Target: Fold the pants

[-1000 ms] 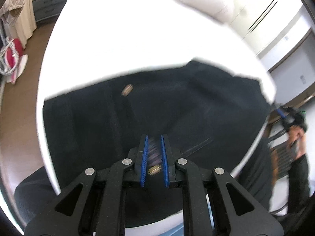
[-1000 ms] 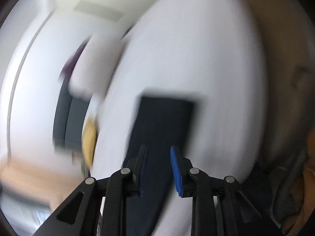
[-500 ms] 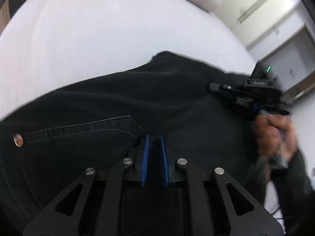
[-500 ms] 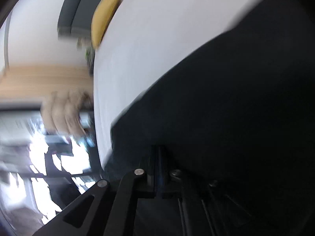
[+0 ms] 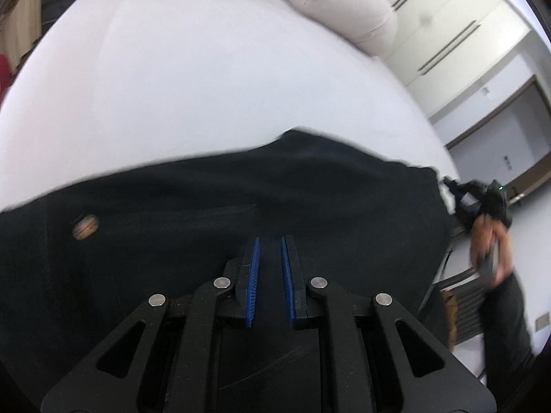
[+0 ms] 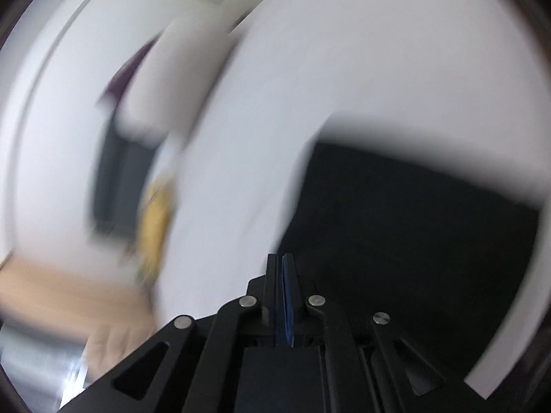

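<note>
From my left wrist camera, the left gripper [image 5: 268,241] hangs with its blue pads slightly apart over the black pants [image 5: 241,199], spread on the near part of the white bed [image 5: 206,86] (brass button [image 5: 86,227] at left). My right wrist view is blurred: the right gripper [image 6: 283,258] has its pads pressed together at the pants' [image 6: 413,223] near-left edge, though I cannot tell whether cloth is pinched.

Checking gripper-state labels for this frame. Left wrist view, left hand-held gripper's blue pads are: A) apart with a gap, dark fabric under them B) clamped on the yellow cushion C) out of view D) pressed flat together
A. The left hand-held gripper shows a clear gap between its blue pads, with the black pants on the white bed below them.
</note>
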